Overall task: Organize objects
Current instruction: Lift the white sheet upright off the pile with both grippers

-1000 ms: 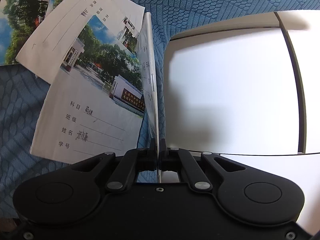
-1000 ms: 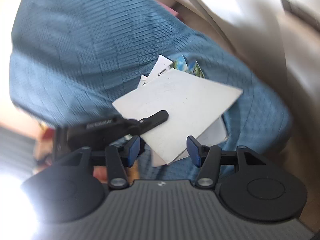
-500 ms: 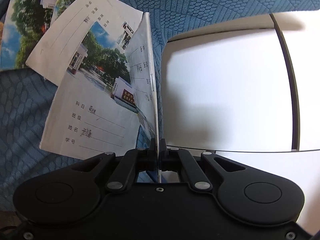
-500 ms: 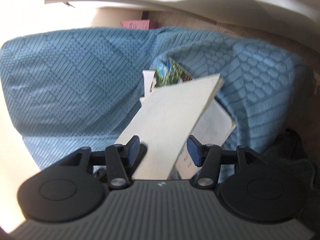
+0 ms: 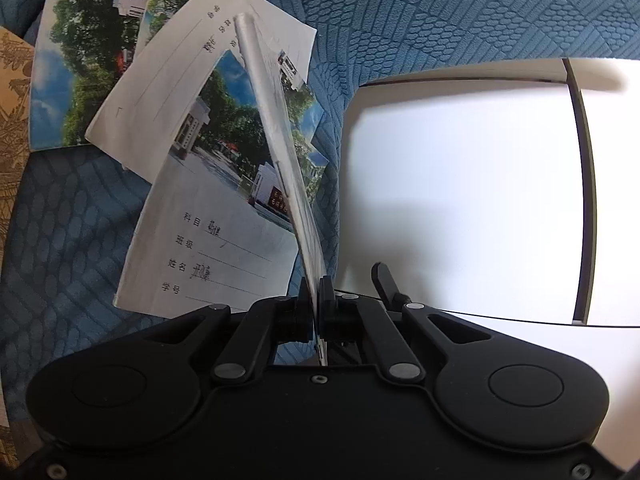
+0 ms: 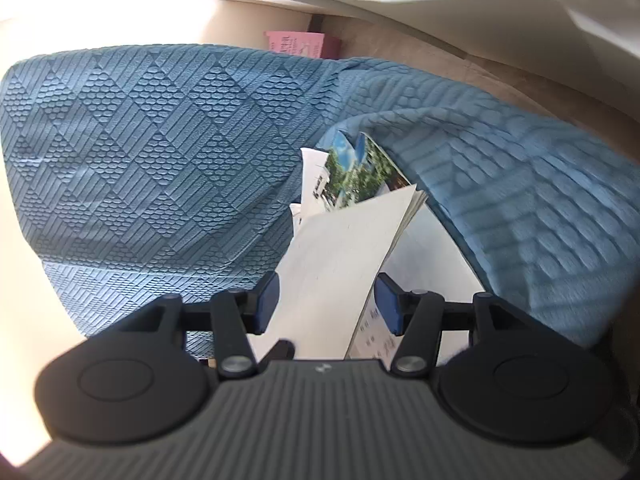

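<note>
On the blue cover (image 5: 440, 8), left fingers (image 5: 316, 304) still pinch the booklet (image 5: 276, 132) (now tilted), right fingers (image 6: 328, 304) apart.

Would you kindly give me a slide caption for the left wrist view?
Left gripper shut on a booklet held edge-on above scattered booklets on blue fabric.

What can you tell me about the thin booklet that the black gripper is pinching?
The booklet is thin, pale paper, seen edge-on from the left wrist. It stands on edge, leaning a little left, above other booklets on the blue cloth. The left gripper is shut on its near end. From the right wrist its plain whitish cover shows, between the right gripper's open blue pads, untouched.
</note>
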The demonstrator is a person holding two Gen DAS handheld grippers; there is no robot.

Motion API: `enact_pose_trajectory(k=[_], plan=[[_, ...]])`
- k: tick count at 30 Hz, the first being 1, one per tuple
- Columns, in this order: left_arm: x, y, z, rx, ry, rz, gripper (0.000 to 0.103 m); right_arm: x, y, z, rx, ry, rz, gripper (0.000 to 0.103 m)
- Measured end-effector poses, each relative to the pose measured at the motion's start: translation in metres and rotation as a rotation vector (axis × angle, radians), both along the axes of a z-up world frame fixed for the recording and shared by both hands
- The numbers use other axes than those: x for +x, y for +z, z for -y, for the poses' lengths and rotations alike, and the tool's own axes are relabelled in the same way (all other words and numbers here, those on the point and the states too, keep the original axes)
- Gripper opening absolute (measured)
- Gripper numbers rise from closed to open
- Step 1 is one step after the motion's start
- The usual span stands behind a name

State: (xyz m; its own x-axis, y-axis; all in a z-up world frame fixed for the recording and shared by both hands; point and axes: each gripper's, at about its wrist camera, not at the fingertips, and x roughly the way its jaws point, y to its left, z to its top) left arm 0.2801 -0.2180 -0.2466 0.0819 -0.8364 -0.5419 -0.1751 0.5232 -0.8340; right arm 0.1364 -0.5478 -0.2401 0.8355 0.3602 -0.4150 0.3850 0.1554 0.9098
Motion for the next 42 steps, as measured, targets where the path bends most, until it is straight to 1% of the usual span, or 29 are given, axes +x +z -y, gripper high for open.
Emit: enact_pose_trajectory(k=[2,6,8,10,11,12,13,14,16,19,23,28,30,33,35,37,42], plan=[[0.001,-0.002,-0.004,0.004,0.007,-0.012,0.001,0.006,-0.006,0.002,-0.003,-0.015,-0.010,0.056],[0.003,-0.010,-0.013,0.004,0.026,-0.033,0.000,0.020,-0.013,0.005,0.000,0.012,0.016,0.056],[0.003,-0.011,-0.019,0.023,0.027,-0.034,0.000,0.027,-0.012,0.007,-0.006,0.030,0.045,0.055],[0.004,-0.015,-0.023,0.020,0.031,-0.052,0.000,0.037,-0.014,0.008,0.006,0.051,0.074,0.055],[0.003,-0.017,-0.026,0.017,0.034,-0.057,0.000,0.044,-0.014,0.008,-0.007,0.082,0.046,0.054],[0.003,-0.018,-0.028,0.019,0.038,-0.061,0.000,0.048,-0.011,0.006,-0.043,0.098,0.002,0.054],[0.002,-0.019,-0.030,0.020,0.044,-0.063,0.000,0.051,-0.008,0.004,-0.074,0.112,-0.011,0.054],[0.002,-0.019,-0.031,0.017,0.053,-0.065,0.000,0.052,-0.005,0.001,-0.077,0.128,-0.009,0.054],[0.003,-0.018,-0.031,0.005,0.061,-0.064,0.000,0.049,-0.001,-0.004,-0.054,0.141,-0.008,0.054],[0.004,-0.016,-0.030,-0.012,0.065,-0.058,0.000,0.035,0.006,-0.010,-0.059,0.125,-0.031,0.054],[0.004,-0.005,-0.028,-0.039,0.067,-0.046,0.000,0.014,0.003,-0.017,0.026,0.067,-0.055,0.055],[0.000,0.004,-0.030,-0.060,0.085,-0.046,0.000,0.016,-0.011,-0.042,0.143,0.023,-0.040,0.055],[-0.001,0.006,-0.031,-0.066,0.089,-0.051,0.000,0.015,-0.021,-0.049,0.207,-0.032,-0.045,0.055],[-0.004,0.011,-0.036,-0.067,0.089,-0.055,0.000,0.015,-0.032,-0.052,0.267,-0.108,-0.007,0.055],[-0.013,0.011,-0.049,-0.068,0.088,-0.052,0.000,0.018,-0.038,-0.049,0.284,-0.130,0.005,0.055],[-0.017,0.014,-0.056,-0.078,0.097,-0.055,0.000,0.022,-0.042,-0.047,0.296,-0.124,0.028,0.055],[-0.023,0.019,-0.070,-0.080,0.097,-0.056,0.000,0.036,-0.042,-0.050,0.261,-0.030,0.027,0.054]])
